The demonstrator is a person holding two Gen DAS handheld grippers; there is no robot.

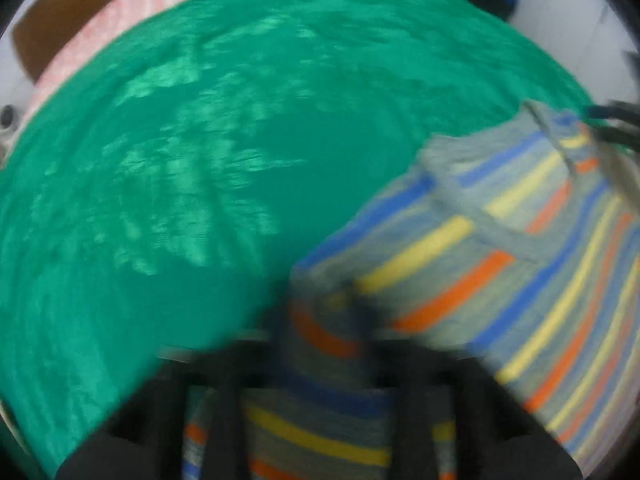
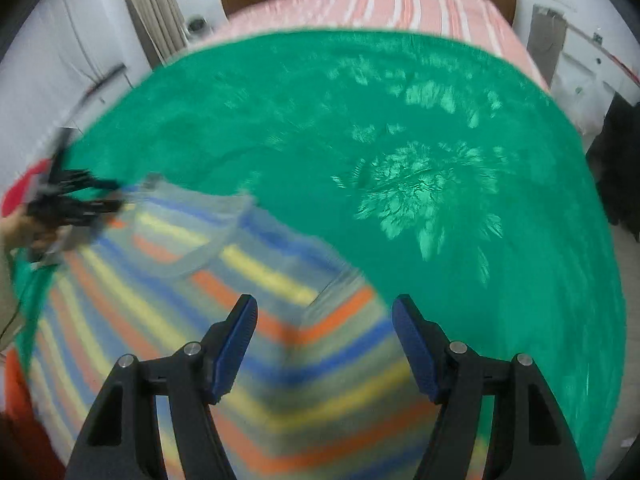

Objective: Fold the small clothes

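Striped knit shirt (image 2: 224,320) lies on the green cloth (image 2: 440,120) at seven o'clock. Only the left wrist view shows the left gripper (image 1: 324,320) pinching its edge; the right gripper (image 2: 324,320) gapes empty above it.

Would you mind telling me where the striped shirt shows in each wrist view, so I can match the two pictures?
Left wrist view: the striped shirt fills the lower right, with a fold running down between the left gripper fingers.
Right wrist view: the striped shirt fills the lower left, under the open right gripper.
Shared landmark: the green cloth under the shirt.
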